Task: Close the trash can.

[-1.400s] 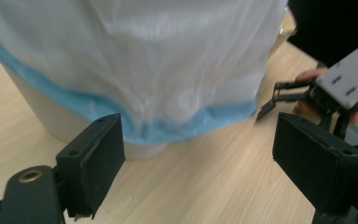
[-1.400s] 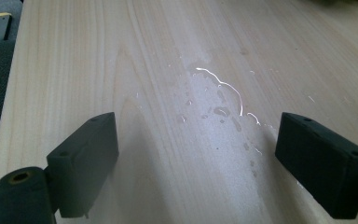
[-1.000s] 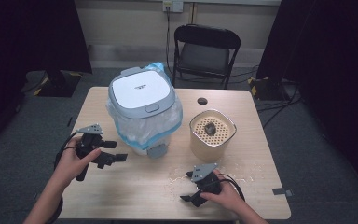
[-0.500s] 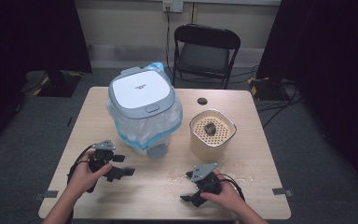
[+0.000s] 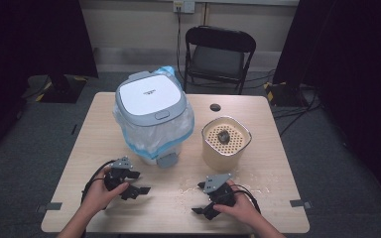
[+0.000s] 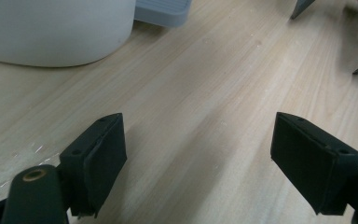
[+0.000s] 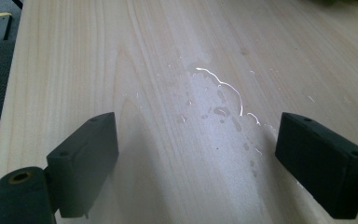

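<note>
Left hand and its gripper have come down and toward the near edge since the earlier high views; now low over the table (image 5: 94,148), in front of the bin. Right hand unchanged.

High view: bin (image 5: 151,119) with grey lid shut, blue-edged plastic liner bunched around its rim, pedal at its foot facing the person. Cream strainer tub (image 5: 225,144) just right of the bin, a small dark lump on its perforated top. Left gripper (image 5: 133,187) in front of the bin and a little to its left, near but apart from the pedal. Right gripper (image 5: 201,208) in front of the bin's right side, well apart from it, below the tub. Neither holds anything.

Left gripper view: jaws wide apart, bare wood between; bin's white base at upper left, pedal (image 6: 161,11) beyond.

Right gripper view: jaws wide apart, nothing between; wet streak (image 7: 223,100) on the wood ahead.

Judgement: either finished or not yet begun, with both hands parked. Lump on the tub and the wet patch look like work left.
</note>
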Demonstrator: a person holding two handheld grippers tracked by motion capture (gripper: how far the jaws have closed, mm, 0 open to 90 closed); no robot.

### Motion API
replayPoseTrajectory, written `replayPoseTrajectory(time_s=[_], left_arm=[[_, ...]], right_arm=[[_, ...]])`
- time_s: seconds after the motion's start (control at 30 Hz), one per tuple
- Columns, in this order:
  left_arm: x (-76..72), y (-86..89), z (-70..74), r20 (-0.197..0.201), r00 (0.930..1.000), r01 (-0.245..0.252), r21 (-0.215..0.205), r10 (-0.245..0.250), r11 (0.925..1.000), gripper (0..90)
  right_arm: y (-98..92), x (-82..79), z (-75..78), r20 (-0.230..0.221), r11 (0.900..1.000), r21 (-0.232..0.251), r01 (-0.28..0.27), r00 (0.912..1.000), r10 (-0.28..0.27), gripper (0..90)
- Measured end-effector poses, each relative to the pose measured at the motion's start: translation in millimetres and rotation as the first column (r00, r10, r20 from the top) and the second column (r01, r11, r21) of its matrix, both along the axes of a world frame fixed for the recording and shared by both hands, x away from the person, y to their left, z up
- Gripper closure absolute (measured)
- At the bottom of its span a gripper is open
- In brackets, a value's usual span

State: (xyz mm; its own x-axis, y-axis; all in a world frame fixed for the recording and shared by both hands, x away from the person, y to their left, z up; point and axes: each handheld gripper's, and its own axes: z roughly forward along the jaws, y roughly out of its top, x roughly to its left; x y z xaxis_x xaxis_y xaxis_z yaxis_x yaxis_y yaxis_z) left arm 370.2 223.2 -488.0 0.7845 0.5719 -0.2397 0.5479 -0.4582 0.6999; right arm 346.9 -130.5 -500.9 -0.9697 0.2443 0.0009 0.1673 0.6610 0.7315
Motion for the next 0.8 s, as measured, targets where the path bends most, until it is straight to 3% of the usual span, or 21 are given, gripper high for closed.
replayPoseTrajectory(time_s=[0.33, 0.47, 0.53, 0.6, 0.63, 0.8], left_arm=[[-1.4, -6.9, -7.4, 0.063, 0.9972, 0.038, 0.02, -0.039, 0.9991, 16.2], [-4.9, -9.0, -11.7, 0.141, 0.9869, 0.072, 0.05, -0.078, 0.9962, 15.6], [-7.4, -10.9, -13.4, 0.18, 0.9779, 0.094, 0.078, -0.107, 0.9925, 14.6], [-9.3, -12.8, -13.7, 0.199, 0.9728, 0.099, 0.102, -0.118, 0.9898, 14.5], [-9.7, -13.3, -13.4, 0.202, 0.9714, 0.101, 0.12, -0.124, 0.9876, 14.2], [-10.0, -13.8, -13.7, 0.201, 0.9724, 0.097, 0.112, -0.118, 0.989, 13.4]], right_arm=[[0.0, 0.0, 0.0, 0.0, 1.0, 0.0, 0.0, 1.0, 0.0, 12.3], [0.0, 0.0, 0.0, 0.0, 1.0, 0.0, 0.0, 1.0, 0.0, 12.3], [0.0, 0.1, 0.0, 0.001, 1.0, 0.0, 0.0, 1.0, 0.0, 12.3], [0.0, 0.0, 0.0, 0.0, 1.0, 0.0, 0.0, 1.0, 0.0, 12.3], [0.0, 0.1, 0.0, 0.001, 1.0, 0.0, 0.0, 1.0, 0.0, 12.3], [0.0, 0.0, 0.0, 0.0, 1.0, 0.0, 0.0, 1.0, 0.0, 12.3]])
